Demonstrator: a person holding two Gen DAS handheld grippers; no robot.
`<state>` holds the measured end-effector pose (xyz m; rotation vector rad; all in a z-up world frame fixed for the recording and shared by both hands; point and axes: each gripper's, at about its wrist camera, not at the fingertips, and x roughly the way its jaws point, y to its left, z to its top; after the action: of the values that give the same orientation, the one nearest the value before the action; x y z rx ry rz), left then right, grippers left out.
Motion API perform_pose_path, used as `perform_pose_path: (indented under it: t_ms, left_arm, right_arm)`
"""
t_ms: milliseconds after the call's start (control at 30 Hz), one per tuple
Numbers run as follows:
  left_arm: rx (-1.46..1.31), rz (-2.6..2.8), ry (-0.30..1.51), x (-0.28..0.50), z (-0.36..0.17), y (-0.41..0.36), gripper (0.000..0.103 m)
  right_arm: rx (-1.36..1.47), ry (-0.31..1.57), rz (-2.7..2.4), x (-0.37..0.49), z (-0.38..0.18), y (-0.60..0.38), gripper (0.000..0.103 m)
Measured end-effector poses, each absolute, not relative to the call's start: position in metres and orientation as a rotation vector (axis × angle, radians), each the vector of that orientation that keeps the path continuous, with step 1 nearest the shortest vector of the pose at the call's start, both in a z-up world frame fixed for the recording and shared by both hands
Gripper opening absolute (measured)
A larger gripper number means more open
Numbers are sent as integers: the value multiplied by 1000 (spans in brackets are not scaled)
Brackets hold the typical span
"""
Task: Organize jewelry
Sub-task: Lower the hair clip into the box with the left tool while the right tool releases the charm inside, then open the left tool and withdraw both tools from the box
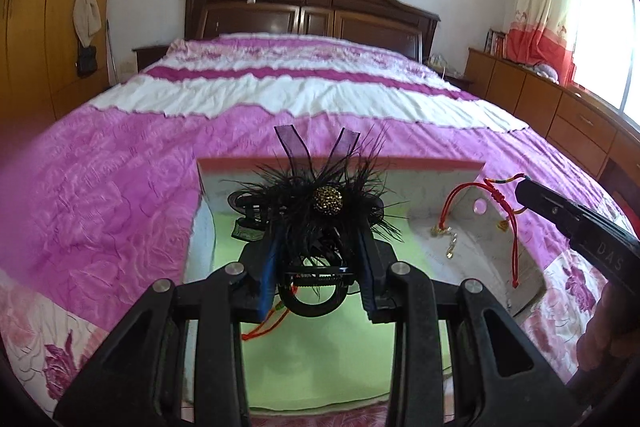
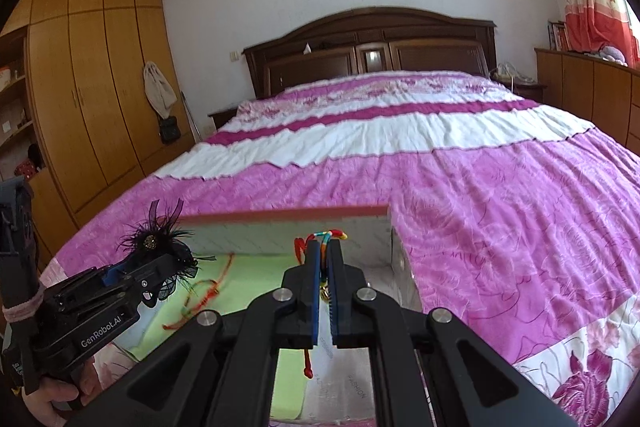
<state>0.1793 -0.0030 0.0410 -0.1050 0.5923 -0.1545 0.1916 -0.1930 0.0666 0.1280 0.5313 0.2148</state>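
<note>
An open box [image 1: 440, 179] with pale marbled walls and a green floor lies on the bed. My left gripper [image 1: 318, 239] hangs over it, shut on a black feather hair clip [image 1: 316, 211] with a gold beaded centre. At the right, my right gripper [image 1: 532, 193] is shut on a red cord bracelet [image 1: 500, 223] whose gold charms dangle over the box's right side. In the right wrist view, the right gripper [image 2: 325, 247] pinches the bracelet [image 2: 322, 237] above the box [image 2: 280, 227]. The left gripper [image 2: 160, 267] holds the clip [image 2: 154, 241] at the left. Another red-orange cord [image 2: 208, 287] lies on the green floor.
The bed's pink and white quilt [image 2: 480, 187] stretches away to a dark wooden headboard [image 2: 372, 43]. A wooden wardrobe [image 2: 88, 87] stands at the left and low cabinets [image 1: 560, 107] at the right. A hand [image 2: 52, 395] grips the left gripper's handle.
</note>
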Motion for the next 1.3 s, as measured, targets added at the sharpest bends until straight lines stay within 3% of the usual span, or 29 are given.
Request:
perform_pose_path:
  t_ms: [600,767,933,1300]
  left_arm:
    - [-93,-148,763,210,4,-4,27]
    - [-105,-150,806,215,0,-4,37]
    - [-105,-154,812,209,5,-5,40]
    - [-104,-191,743,186,38,-6,41]
  right_arm:
    - [130,759,170,233,16,-190,6]
    - [139,801,174,235,14,-191,17]
    - [133,785,182,227,23,-189,41]
    - [187,734,209,195,55,-206,45]
